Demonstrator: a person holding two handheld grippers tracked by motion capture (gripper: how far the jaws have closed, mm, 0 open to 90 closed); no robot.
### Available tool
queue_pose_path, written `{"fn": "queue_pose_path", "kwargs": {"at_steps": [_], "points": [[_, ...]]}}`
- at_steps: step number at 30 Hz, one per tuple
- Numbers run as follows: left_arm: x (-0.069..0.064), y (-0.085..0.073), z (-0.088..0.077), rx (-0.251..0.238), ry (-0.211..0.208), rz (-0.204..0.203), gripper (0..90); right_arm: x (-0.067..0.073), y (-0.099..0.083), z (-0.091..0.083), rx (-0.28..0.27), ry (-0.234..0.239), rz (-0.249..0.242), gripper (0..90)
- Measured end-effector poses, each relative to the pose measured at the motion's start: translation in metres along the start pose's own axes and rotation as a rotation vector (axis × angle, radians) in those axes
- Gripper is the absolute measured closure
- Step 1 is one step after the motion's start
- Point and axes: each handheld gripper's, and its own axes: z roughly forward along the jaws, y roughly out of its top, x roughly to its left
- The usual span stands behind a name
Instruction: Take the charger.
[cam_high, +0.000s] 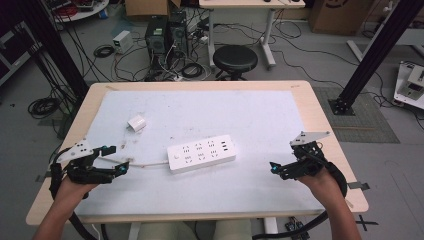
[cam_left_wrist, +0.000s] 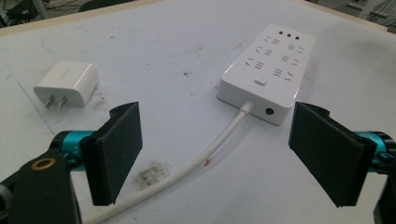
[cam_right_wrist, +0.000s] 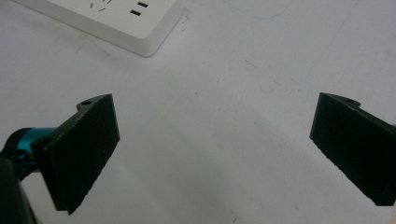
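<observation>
Centrally, power strip (cam_high: 201, 153) lies flat on white mat (cam_high: 260, 115), sockets up, cord (cam_left_wrist: 196, 163) trailing toward left gripper (cam_high: 114, 159). Left gripper: jaws wide apart, empty, straddling cord above mat, likely staged for pickup. Charger plug (cam_left_wrist: 67, 84) rests on side, prongs exposed, well apart from strip. Right gripper (cam_high: 273, 168): wide open, empty, idle near strip's far end.

Bright, even light; soft shadows

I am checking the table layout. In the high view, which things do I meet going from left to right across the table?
left gripper → charger plug → power strip → right gripper
</observation>
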Motion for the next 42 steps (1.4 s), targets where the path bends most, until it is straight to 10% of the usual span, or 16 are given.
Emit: {"fn": "queue_pose_path", "kwargs": {"at_steps": [18, 23, 31, 42], "points": [[0.012, 0.031, 0.003, -0.053, 0.041, 0.018, 17.6, -0.005, 0.01, 0.004, -0.017, 0.002, -0.004, 1.2], [0.021, 0.057, 0.017, -0.036, 0.132, -0.042, 17.6, -0.006, 0.013, 0.005, -0.02, -0.007, 0.005, 1.2], [0.028, 0.083, 0.028, -0.05, 0.186, -0.033, 17.6, -0.008, 0.013, 0.006, -0.015, -0.005, 0.002, 1.2], [0.054, 0.074, 0.058, 0.003, 0.25, -0.131, 17.6, -0.008, 0.016, 0.01, -0.001, -0.003, 0.005, 1.2]]}}
